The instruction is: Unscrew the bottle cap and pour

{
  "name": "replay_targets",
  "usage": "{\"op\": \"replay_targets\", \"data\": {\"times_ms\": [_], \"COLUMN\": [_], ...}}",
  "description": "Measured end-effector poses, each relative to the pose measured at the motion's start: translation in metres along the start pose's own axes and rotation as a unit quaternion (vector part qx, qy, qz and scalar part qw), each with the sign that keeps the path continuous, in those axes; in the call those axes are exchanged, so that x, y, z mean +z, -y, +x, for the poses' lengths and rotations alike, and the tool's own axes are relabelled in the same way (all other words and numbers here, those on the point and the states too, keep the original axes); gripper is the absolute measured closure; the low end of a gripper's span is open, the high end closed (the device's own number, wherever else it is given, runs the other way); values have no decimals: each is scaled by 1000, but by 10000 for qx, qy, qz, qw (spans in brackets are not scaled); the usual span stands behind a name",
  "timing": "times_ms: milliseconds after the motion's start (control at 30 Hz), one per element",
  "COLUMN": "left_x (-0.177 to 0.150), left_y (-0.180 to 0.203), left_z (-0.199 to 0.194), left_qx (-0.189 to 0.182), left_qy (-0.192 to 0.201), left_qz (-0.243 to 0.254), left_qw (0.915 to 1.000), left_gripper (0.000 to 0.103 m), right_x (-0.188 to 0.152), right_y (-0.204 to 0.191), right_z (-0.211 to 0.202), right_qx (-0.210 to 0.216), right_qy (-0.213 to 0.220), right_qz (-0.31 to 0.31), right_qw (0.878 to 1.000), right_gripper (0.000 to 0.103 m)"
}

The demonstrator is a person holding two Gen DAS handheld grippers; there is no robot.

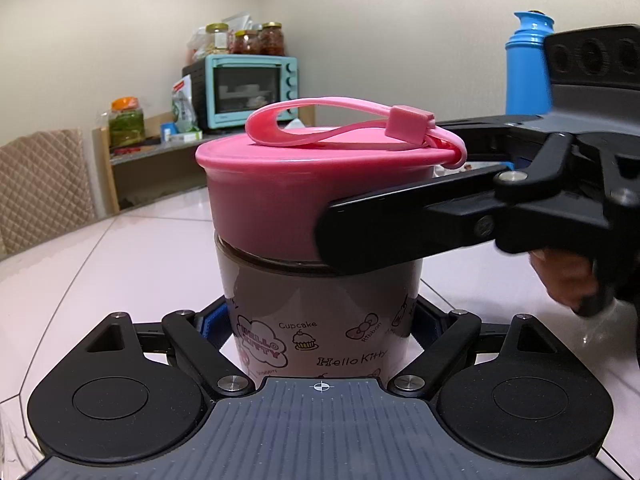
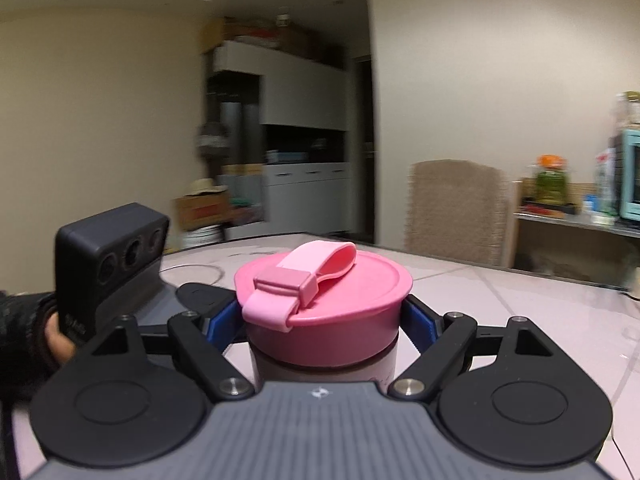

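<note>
Pale tiled table (image 1: 100, 264) bearing upright bottle (image 1: 320, 320)

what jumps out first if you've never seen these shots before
The bright pink cap with its looped strap, dead centre, sits on a Hello Kitty bottle standing on the pale tiled table. The right gripper clamps the cap from both sides, while the left gripper squeezes the bottle's body lower down. A turquoise toaster oven sits behind.

Bottle (image 1: 320, 312): upright on the pale tiled table, brown-grey body over a pink band printed with Hello Kitty motifs. Pink screw cap (image 1: 304, 196): seated on the neck, wide and flat-topped, with 1 pink carry strap (image 1: 320, 120) looped across it.
</note>
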State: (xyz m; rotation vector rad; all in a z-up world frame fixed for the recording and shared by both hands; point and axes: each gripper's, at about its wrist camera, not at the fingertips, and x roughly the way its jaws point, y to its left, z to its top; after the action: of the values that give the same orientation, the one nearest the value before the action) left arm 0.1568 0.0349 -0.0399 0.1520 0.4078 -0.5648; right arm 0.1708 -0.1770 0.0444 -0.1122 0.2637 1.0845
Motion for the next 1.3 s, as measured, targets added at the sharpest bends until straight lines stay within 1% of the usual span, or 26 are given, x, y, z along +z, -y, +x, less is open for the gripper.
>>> {"op": "replay_targets", "data": {"times_ms": [133,233,300,333,367,400,467,500,600,700,800,900,1167,1300], "left_x": [0,1,1,1,1,1,0,0,1,1,0,0,0,0], "left_y": [0,0,0,0,0,1,1,0,0,0,0,0,1,0], "left_z": [1,1,1,1,0,0,0,0,0,0,0,0,0,0], "left_qx": [0,-2,-3,-3,-2,-3,-3,-3,-5,-7,-6,-6,-4,-5], "left_qy": [1,1,2,1,1,2,3,4,4,4,4,4,3,3], "left_qz": [1,-4,-6,-8,-7,-7,-6,-7,-8,-10,-9,-9,-7,-8], "left_qw": [10000,10000,10000,10000,10000,10000,10000,10000,10000,10000,10000,10000,10000,10000], "left_gripper": [13,13,13,13,13,12,12,12,12,12,12,12,12,12], "right_x": [3,6,8,8,9,9,5,4,3,4,5,5,4,1], "right_y": [18,18,10,3,-3,-10,-21,-26,-44,-61,-73,-79,-87,-90], "right_z": [0,0,-2,-4,-5,-7,-10,-12,-17,-18,-10,-2,15,20], "right_qx": [588,685,480,312,142,-77,-379,-620,-1054,-1321,-1696,-1941,-2237,-2323], "right_qy": [-5,-13,-11,-29,-48,-86,-57,-47,113,237,179,131,118,139], "right_qz": [-217,-348,-352,-350,-349,-298,-140,-52,152,159,47,123,330,341], "right_qw": [9980,9970,9982,9989,9993,9995,9992,9981,9943,9908,9853,9808,9740,9719], "right_gripper": [18,18,18,17,12,10,10,10,10,10,10,10,11,16]}}
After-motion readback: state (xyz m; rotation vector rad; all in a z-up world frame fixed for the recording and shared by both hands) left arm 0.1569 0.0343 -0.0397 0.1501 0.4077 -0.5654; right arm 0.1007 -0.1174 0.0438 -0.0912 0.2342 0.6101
